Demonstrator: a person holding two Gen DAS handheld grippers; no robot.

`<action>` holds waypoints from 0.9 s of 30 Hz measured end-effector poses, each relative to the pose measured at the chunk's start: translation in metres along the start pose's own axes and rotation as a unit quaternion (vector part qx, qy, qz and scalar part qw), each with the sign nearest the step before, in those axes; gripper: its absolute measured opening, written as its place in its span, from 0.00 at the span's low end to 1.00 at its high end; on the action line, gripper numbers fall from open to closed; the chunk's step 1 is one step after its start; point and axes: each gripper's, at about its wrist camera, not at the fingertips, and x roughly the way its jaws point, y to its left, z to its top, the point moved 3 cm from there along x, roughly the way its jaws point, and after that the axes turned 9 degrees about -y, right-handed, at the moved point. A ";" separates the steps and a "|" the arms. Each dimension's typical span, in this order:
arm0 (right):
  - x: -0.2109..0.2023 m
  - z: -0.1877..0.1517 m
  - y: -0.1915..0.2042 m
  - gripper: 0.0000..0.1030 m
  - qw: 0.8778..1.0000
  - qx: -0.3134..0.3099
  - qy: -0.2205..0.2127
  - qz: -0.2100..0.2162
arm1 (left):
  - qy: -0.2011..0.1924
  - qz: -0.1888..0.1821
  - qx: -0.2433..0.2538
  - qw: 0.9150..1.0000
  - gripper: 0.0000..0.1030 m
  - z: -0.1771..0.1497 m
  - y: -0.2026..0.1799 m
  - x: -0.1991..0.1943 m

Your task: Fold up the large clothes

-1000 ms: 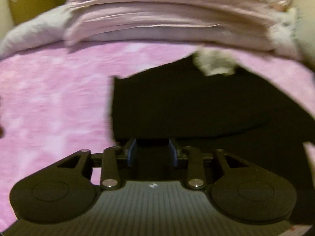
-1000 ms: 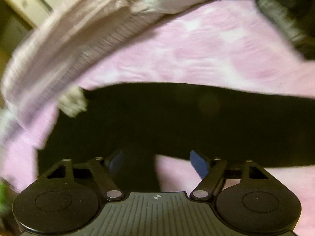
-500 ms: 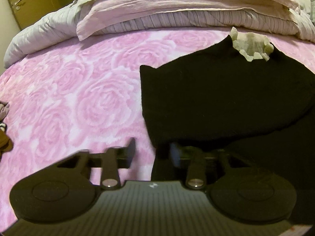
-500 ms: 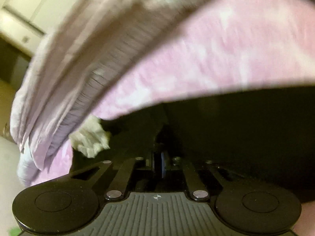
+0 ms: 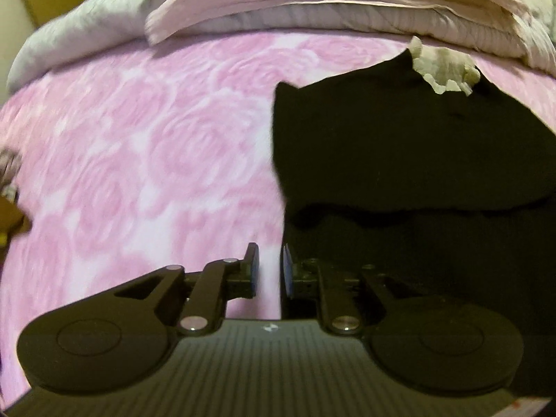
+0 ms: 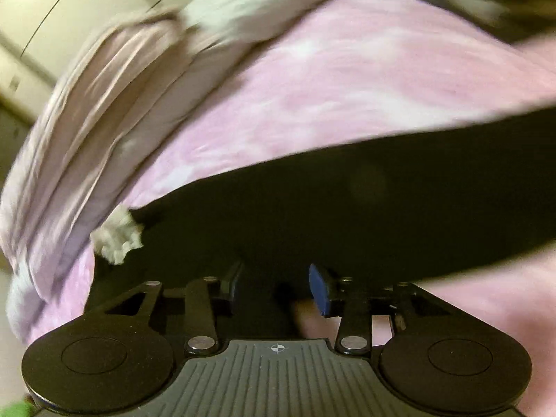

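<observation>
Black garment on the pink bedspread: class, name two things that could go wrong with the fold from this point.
1. The left gripper, jaws opening, has only pink bedspread between them; the black garment edge lies beside it, so a re-grip may miss or pinch the spread.
2. The right gripper, opening over the garment, presses nothing; the folded layer could slump.

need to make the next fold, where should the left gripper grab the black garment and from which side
Probably the black garment at its left edge, near the lower corner just ahead of the left gripper. That edge runs straight with bare pink bedspread beside it, so one finger can slide under from the left. The jaws are opening with only bedspread between them.
</observation>
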 end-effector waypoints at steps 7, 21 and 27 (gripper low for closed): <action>-0.090 0.039 -0.177 0.37 0.965 0.207 -0.100 -0.122 | 0.033 0.000 -0.112 0.993 0.22 -0.022 0.024 -0.033; -0.066 0.098 -0.146 0.00 0.959 0.105 -0.180 -0.192 | 0.032 -0.022 -0.182 0.982 0.22 -0.022 0.030 -0.044; -0.026 0.106 0.071 0.00 0.958 -0.186 -0.211 -0.050 | 0.033 -0.021 -0.213 0.976 0.22 -0.026 0.044 -0.040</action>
